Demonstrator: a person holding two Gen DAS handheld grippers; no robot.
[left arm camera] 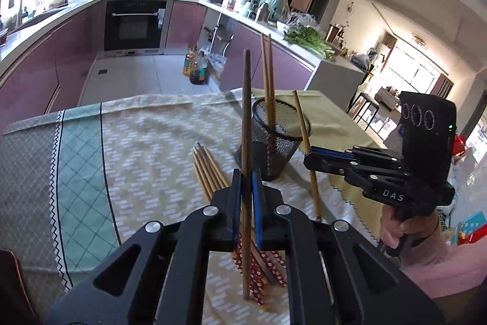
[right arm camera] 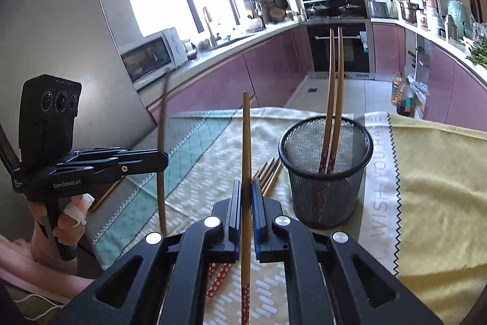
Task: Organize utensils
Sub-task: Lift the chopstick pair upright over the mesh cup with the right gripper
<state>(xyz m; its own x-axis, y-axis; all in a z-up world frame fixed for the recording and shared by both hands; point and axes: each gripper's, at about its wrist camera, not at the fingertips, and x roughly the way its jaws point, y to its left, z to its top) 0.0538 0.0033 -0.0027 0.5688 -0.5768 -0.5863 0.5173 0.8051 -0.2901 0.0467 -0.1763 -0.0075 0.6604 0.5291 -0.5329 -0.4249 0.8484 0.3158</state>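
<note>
Left gripper point(left arm camera: 246, 188): clamped on upright dark chopstick point(left arm camera: 247, 124) | Right gripper point(right arm camera: 247, 197): clamped on upright tan chopstick point(right arm camera: 246, 148), red-patterned end down | Mesh cup point(right arm camera: 325, 172): two chopsticks standing inside | Loose chopsticks point(left arm camera: 210, 169): on tablecloth point(left arm camera: 146, 142) beside cup | Right view only: cloth lettering point(right arm camera: 379, 181)

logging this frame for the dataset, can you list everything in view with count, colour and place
mesh cup: one, black, on the tablecloth
chopsticks in cup: two, light wood, upright in the mesh cup
loose chopsticks: several, light wood, flat on the cloth beside the cup
dark chopstick: one, brown, upright in the left hand-held gripper
light chopstick: one, tan with red patterned end, upright in the right hand-held gripper
tablecloth: one, beige and teal
oil bottles: two, on the floor
</note>
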